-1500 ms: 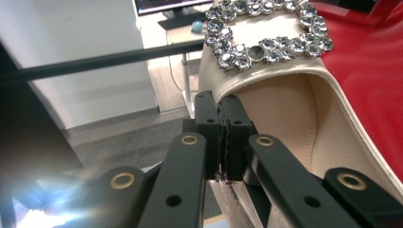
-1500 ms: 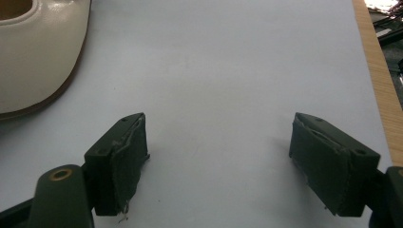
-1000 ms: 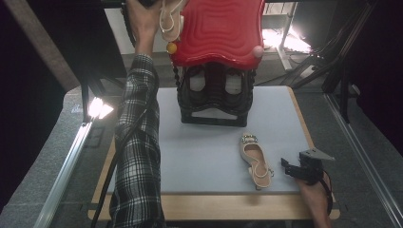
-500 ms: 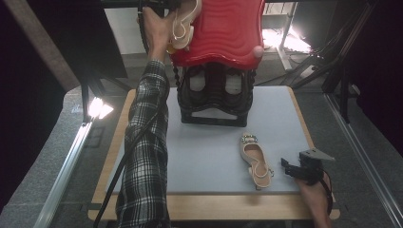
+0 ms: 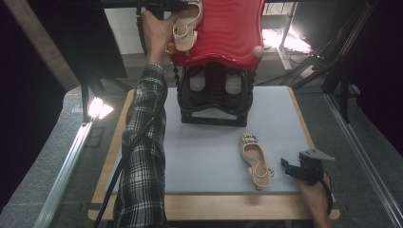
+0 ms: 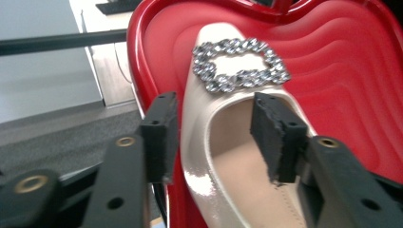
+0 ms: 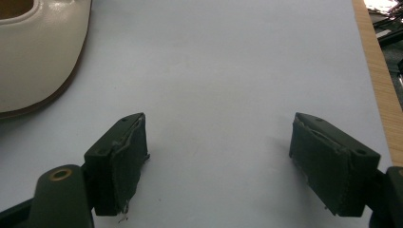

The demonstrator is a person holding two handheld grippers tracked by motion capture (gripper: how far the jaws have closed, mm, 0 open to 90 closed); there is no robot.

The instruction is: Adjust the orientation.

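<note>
A person's left gripper [image 5: 178, 7] reaches to the top of a black shoe rack [image 5: 215, 97] at the far edge of the blue-grey table mat [image 5: 209, 152], where a cream slingback shoe with a rhinestone buckle [image 6: 228, 118] lies on the red wavy tray [image 5: 228, 33] that caps the rack; its jaws have just been opening and now straddle the shoe's left side wall, one pad outside and one inside the opening, parted with a gap to the leather, so the shoe appears released. The shoe sits along the tray's left rim, its heel end over the edge; it could slide off if the withdrawing jaw catches the lining or strap. The matching shoe [image 5: 255, 159] lies on the mat near the front right corner, toe toward the rack. The right gripper [image 5: 292, 169] rests just beside it at the front edge, jaws wide apart and empty over bare mat
</note>
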